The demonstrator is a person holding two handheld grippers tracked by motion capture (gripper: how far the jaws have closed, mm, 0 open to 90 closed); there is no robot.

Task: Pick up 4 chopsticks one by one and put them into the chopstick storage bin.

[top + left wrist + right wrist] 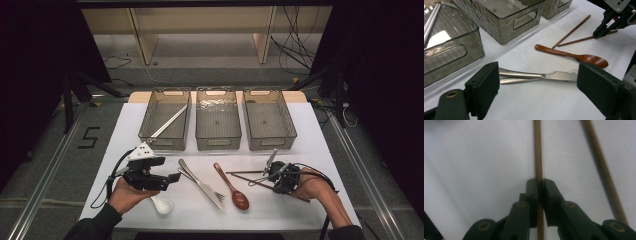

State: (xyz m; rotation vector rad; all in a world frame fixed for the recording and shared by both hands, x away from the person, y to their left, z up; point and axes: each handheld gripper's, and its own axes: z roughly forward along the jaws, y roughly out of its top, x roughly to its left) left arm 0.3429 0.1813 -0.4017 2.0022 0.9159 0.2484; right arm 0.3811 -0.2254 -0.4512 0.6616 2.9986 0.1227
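Two brown chopsticks lie on the white table at the right. My right gripper [540,187] is shut on one chopstick [538,150], its pads pinching the stick down at table level; the other chopstick [601,167] lies free beside it. In the high view the right gripper [267,176] sits at the sticks' crossing. My left gripper [537,82] is open, its jaws wide with nothing between them, hovering before a steel knife and fork [524,75]. A wooden spoon [574,56] lies beyond them. In the high view the left gripper [172,180] is at the front left.
Three clear bins stand in a row at the back: the left bin [165,145] holds white chopsticks [170,121], then the middle bin [218,142] and the right bin [272,142]. A white ceramic spoon [162,204] lies by my left hand.
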